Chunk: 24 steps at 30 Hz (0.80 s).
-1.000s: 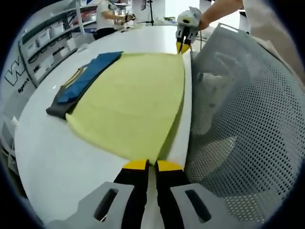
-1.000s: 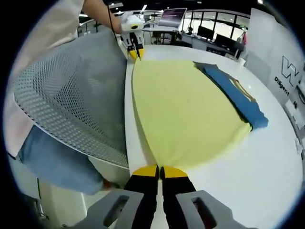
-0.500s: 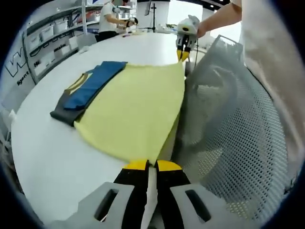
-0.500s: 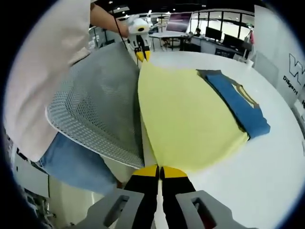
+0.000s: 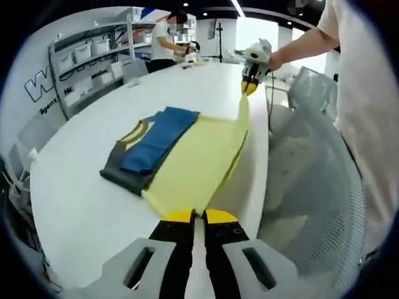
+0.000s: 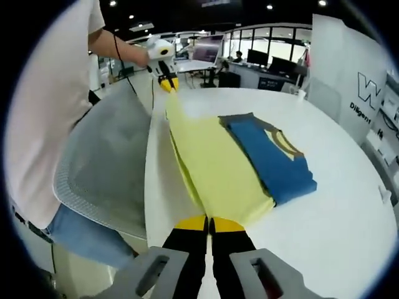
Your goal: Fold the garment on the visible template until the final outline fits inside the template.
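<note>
A pale yellow garment (image 5: 199,156) stretches along the white table (image 5: 81,205) between both grippers, its near edge raised off the surface. My left gripper (image 5: 193,216) is shut on one corner of that edge. My right gripper (image 5: 252,86) is shut on the far corner and holds it up. From the right gripper view, the yellow garment (image 6: 215,165) runs from my right gripper (image 6: 209,222) to my left gripper (image 6: 167,81). Beside the garment lies a folded blue piece (image 5: 159,136) on dark grey cloth with a yellow curved band (image 6: 271,156).
A grey mesh chair (image 5: 312,187) stands against the table's edge by the person's torso (image 5: 368,112), also the grey mesh chair (image 6: 106,168). Shelves with boxes (image 5: 81,59) and another person (image 5: 167,40) are at the back. Bare tabletop (image 6: 336,218) lies past the blue piece.
Both grippers have risen and carried the yellow garment's near edge up and toward the blue piece. The spread cloth now looks much narrower on the table. Both cameras sit higher.
</note>
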{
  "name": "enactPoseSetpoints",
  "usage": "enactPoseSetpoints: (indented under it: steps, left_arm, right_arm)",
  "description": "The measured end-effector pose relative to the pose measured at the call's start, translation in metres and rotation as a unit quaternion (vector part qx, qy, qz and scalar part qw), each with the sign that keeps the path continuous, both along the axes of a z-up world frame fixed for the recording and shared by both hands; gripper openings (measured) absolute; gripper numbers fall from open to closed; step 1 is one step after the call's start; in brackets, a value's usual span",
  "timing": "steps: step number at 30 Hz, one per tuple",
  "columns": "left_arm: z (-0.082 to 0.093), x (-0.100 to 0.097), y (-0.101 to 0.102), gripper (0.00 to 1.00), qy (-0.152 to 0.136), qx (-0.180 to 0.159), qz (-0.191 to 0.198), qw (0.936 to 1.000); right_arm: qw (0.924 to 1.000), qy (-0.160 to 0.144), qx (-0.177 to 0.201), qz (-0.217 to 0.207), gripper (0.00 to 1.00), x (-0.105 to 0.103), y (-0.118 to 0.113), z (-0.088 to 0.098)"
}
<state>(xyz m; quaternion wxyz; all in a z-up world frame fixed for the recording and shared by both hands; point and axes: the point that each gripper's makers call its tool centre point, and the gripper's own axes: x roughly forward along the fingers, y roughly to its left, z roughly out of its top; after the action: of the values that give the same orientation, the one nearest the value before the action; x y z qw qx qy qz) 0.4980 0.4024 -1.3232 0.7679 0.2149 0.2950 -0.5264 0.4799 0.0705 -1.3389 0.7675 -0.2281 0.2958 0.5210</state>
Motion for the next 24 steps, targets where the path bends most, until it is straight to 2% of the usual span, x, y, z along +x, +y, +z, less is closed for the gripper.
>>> enactPoseSetpoints:
  steps: [6, 14, 19, 24]
  left_arm:
    - [0.017, 0.046, -0.001, 0.03, -0.014, 0.003, 0.008, 0.9999]
    - [0.030, 0.105, -0.008, 0.03, -0.017, -0.003, 0.025, 0.9995]
    - [0.032, 0.147, -0.010, 0.03, -0.021, -0.005, 0.043, 0.9989]
    - [0.020, 0.182, -0.017, 0.03, -0.014, 0.004, 0.045, 0.9989]
  right_arm:
    - [0.9990, -0.019, 0.021, -0.036, 0.00, 0.048, -0.003, 0.018]
    - [0.9964, -0.035, 0.030, -0.071, 0.00, 0.109, -0.011, 0.029]
    - [0.9943, -0.040, 0.033, -0.093, 0.00, 0.146, -0.014, 0.031]
    - [0.9924, -0.036, 0.031, -0.113, 0.00, 0.181, -0.018, 0.022]
